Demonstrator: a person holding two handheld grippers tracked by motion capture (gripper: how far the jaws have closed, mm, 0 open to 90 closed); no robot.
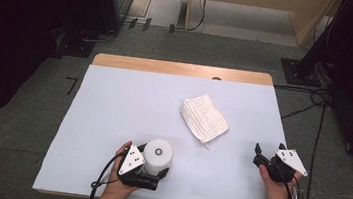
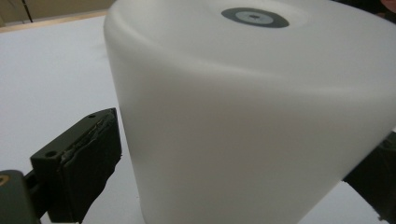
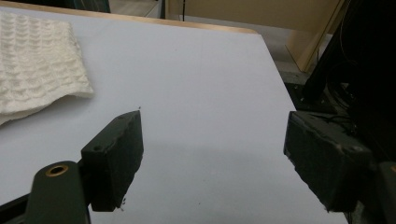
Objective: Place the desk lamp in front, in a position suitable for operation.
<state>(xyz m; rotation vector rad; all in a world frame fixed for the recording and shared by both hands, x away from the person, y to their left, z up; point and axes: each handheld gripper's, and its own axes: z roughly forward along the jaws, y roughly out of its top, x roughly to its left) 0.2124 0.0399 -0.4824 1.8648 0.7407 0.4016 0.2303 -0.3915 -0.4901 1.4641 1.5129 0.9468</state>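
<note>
A white cup (image 1: 158, 154) stands upside down near the table's front edge, left of centre, with a grey ring on its top. My left gripper (image 1: 154, 162) reaches around it from the near side. In the left gripper view the cup (image 2: 252, 112) sits between the jaws; one pad (image 2: 93, 154) lies against its side and the other is mostly hidden behind it. A folded white waffle cloth (image 1: 204, 118) lies right of centre, also at the upper left of the right gripper view (image 3: 37, 60). My right gripper (image 1: 269, 149) rests at the front right, open (image 3: 215, 149), with nothing between its jaws.
A white sheet (image 1: 113, 102) covers the table; a wooden strip (image 1: 183, 69) shows along the far edge. The table's right edge (image 3: 275, 79) runs close beside the right gripper. Cables (image 1: 315, 100) and dark stands sit on the floor at right.
</note>
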